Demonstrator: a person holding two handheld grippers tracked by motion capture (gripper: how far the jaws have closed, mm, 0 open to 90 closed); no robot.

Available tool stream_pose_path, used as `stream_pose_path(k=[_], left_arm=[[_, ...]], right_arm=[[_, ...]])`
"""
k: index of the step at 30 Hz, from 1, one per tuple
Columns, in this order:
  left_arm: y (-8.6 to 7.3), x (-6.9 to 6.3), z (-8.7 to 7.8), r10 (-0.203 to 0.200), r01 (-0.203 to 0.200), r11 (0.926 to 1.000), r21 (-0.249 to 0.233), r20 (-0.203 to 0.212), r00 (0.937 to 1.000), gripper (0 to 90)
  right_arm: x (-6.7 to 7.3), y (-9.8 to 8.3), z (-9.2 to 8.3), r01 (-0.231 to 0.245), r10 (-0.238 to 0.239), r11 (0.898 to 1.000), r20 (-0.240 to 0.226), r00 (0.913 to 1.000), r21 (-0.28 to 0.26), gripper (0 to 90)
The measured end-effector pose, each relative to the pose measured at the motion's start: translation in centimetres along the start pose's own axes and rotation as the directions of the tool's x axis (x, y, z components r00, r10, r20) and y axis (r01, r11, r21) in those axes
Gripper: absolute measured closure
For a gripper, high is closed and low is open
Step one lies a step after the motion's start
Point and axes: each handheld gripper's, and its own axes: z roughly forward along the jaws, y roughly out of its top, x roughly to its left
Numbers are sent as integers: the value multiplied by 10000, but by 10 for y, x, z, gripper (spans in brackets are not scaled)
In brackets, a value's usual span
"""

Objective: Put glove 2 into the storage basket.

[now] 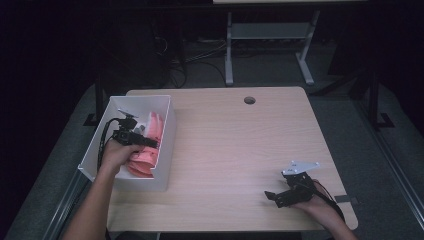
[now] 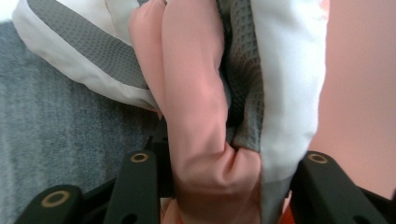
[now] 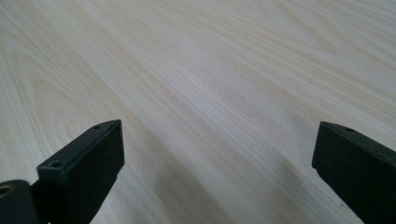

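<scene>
A white box (image 1: 169, 150) stands on the left part of the wooden table (image 1: 240, 145), with folded pink cloths (image 1: 146, 161) inside. My left gripper (image 1: 145, 142) reaches down into this box. In the left gripper view, my left gripper (image 2: 229, 158) holds a bundle between its jaws: a folded pink cloth (image 2: 196, 116) and a white cloth with a grey waffle band (image 2: 280, 93). The fabric touches both jaws. My right gripper (image 1: 274, 198) rests low near the table's front right. Its jaws (image 3: 219, 140) are wide open over bare wood, nothing between them.
A round cable hole (image 1: 249, 100) sits near the table's far edge. Beyond the table stands a metal desk frame (image 1: 270, 40) on dark floor with cables. A grey carpet-like surface (image 2: 56, 130) shows beside the cloths in the left gripper view.
</scene>
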Motion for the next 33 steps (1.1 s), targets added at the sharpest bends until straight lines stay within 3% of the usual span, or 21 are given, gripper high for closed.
stream_pose_path(k=[5,10,15,24,30,33], left_arm=[[0,1,-5,123,-123,9997,-228,-6,9999,317],[4,-5,-19,355,-373,9976,-577,-330,9988,183],[8,-10,-34,570,-608,9949,-804,-483,9972,181],[14,-23,-70,1163,-1265,9812,-1455,-768,9902,180],[21,-45,-84,1898,-2000,9603,-1944,-699,9793,179],[24,-59,-86,2344,-2446,9478,-2047,-730,9694,179]], right_arm=[[0,0,0,108,-108,9999,-1,9999,3,21],[0,0,0,12,-12,10000,-7,10000,-12,21],[0,0,-1,5,-5,10000,-29,10000,-25,20],[-4,-1,-1,28,-29,10000,-102,9999,-45,21],[-5,0,-1,41,-42,9999,-116,9999,-100,21],[-4,1,0,67,-68,9999,-120,9999,-81,21]])
